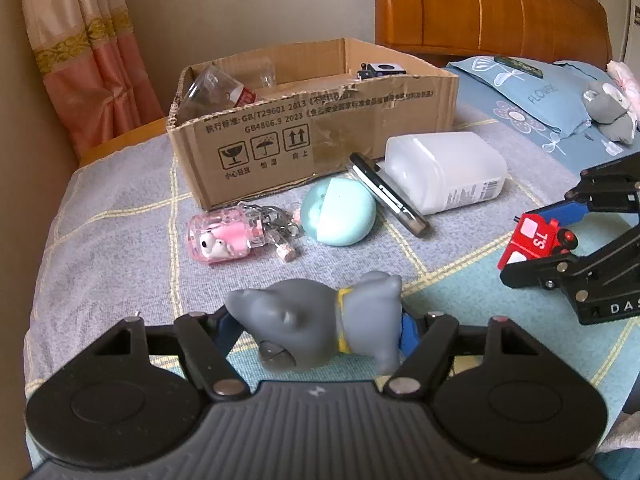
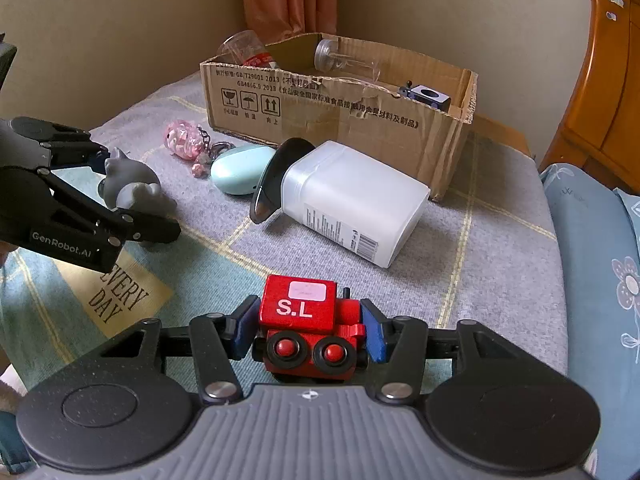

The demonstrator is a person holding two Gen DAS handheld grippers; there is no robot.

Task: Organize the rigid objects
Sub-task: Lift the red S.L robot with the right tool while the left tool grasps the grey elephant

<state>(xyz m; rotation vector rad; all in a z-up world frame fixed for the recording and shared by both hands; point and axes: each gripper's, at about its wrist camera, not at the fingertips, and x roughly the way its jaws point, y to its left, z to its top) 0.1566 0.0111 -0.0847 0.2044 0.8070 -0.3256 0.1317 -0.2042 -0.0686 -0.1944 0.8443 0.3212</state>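
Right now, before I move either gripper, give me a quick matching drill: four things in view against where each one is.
Things:
1. grey toy animal
2. red toy train
3. clear bottle
4. white container

Places:
A. inside the cardboard box
B. lying on the blanket beside the box
C. between the right gripper's fingers
D. between the left gripper's fingers

Pairs: 1-D, 2-C, 3-A, 4-B

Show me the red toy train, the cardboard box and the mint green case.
red toy train (image 2: 298, 308), right wrist view, red cab side.
cardboard box (image 1: 320, 128), left wrist view, printed front wall.
mint green case (image 1: 344, 212), left wrist view, lid.
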